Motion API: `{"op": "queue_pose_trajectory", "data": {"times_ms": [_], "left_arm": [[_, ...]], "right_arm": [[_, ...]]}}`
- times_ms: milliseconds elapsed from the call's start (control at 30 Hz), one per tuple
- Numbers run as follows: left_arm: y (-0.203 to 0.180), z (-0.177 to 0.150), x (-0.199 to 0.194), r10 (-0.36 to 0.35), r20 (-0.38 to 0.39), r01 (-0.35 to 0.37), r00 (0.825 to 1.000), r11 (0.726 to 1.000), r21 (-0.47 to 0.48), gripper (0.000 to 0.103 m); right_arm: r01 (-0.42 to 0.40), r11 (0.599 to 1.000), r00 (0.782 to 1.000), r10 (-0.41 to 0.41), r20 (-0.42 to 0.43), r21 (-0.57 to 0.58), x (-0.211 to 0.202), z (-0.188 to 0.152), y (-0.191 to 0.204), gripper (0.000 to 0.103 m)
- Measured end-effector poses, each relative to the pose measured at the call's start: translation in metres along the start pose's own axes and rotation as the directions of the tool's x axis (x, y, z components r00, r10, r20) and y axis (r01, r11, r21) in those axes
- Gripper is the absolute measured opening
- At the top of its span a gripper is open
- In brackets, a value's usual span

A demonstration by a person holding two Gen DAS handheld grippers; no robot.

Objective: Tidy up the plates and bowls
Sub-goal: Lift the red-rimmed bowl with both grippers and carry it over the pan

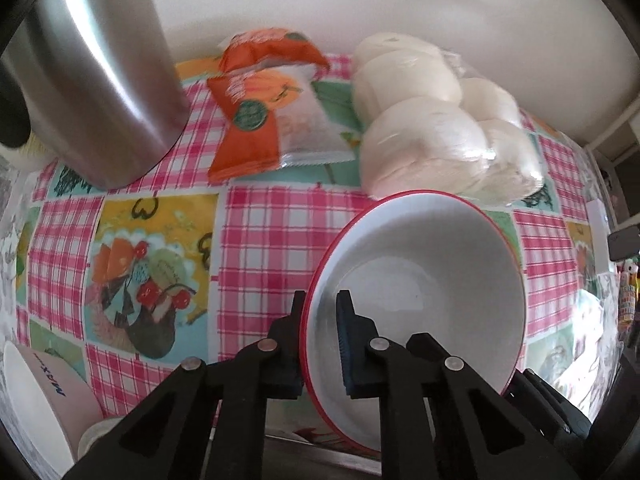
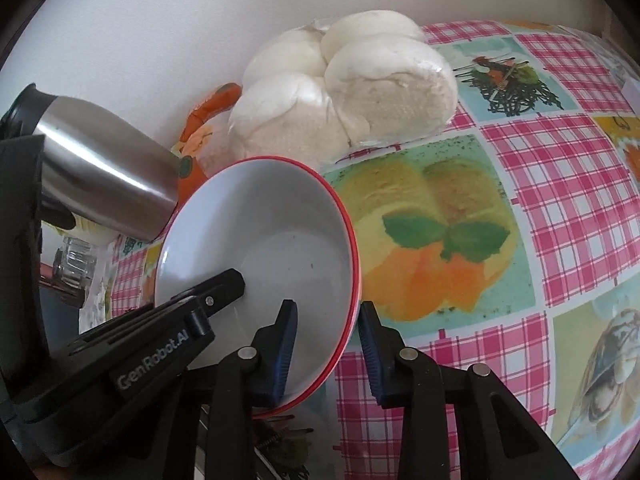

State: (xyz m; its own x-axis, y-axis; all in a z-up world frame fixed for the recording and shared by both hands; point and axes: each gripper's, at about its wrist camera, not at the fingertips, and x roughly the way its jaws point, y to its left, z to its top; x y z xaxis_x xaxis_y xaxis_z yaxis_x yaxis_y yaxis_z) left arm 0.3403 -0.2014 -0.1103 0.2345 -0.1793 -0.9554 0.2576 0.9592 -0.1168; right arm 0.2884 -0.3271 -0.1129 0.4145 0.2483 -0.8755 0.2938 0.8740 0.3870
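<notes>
Gripping the near left rim of a white bowl with a red edge, the left gripper has its two black fingers clamped on the bowl's wall, one finger outside and the blue-padded one inside. The bowl sits on a table covered by a pink checked oilcloth with fruit and basket pictures.

From the right wrist view, the right gripper straddles the opposite side of the same bowl: one blue pad lies inside against the wall, while the outer pad stands just off the red rim, so this grip is not yet tight.

Behind the bowl lies a clear bag of white steamed buns, touching or just beside the bowl's far rim. To their left lie orange snack packets, and further left stands a stainless steel flask. A pale mug with blue lettering sits at the lower left.
</notes>
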Motion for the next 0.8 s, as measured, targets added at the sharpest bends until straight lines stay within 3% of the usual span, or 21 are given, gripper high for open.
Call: {"op": "queue_pose_trajectory", "data": {"times_ms": [400,800], "left_arm": [[-0.033,-0.010,-0.042,-0.058,0.121,0.054,0.991,0.998,0.029,0.014],[-0.006,-0.041,-0.139,-0.086,0.243,0.098,0.966,0.995,-0.037,0.014]], "right_arm": [[0.016,1.000,0.997,-0.014,0.078,-0.025,-0.046,0.005,-0.012,0.034],[0.024,0.993,0.983,-0.001,0.184,-0.120,-0.123,-0.020,0.031,0.034]]}}
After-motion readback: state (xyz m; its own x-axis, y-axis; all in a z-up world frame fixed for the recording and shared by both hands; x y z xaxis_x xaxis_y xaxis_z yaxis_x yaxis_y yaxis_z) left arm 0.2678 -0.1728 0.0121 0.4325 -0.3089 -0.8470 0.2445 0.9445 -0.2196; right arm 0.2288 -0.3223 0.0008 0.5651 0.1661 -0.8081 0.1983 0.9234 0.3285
